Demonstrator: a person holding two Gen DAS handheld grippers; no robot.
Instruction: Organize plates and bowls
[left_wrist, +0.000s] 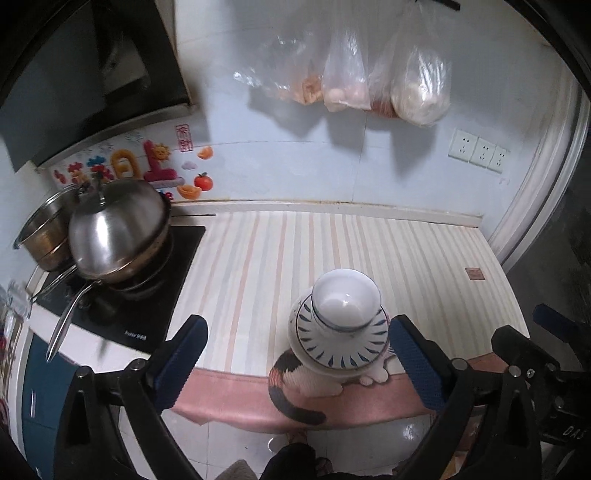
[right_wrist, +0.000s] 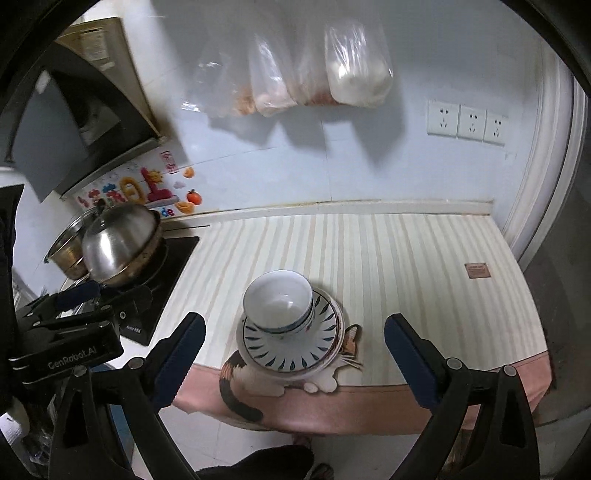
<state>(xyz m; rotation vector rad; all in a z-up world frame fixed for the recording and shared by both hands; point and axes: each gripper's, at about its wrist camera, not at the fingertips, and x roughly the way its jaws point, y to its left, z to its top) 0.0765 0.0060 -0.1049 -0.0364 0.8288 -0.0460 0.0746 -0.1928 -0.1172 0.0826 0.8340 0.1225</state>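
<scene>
A white bowl (left_wrist: 345, 300) with a blue rim sits on stacked white plates with blue leaf marks (left_wrist: 341, 349), near the front edge of the striped counter. The same bowl (right_wrist: 279, 301) and plates (right_wrist: 291, 345) show in the right wrist view. My left gripper (left_wrist: 295, 360) is open and empty, held back from the counter edge, its fingers to either side of the stack and apart from it. My right gripper (right_wrist: 293, 360) is open and empty, likewise back from the stack. The right gripper's body shows at the right edge of the left wrist view (left_wrist: 535, 354).
A striped mat with a cat picture (left_wrist: 295, 380) covers the counter (left_wrist: 332, 243). A hob with a lidded steel wok (left_wrist: 118, 229) and a pot (left_wrist: 44, 229) stands at the left. Plastic bags (left_wrist: 417, 81) hang on the wall. Sockets (left_wrist: 480, 149) are at right.
</scene>
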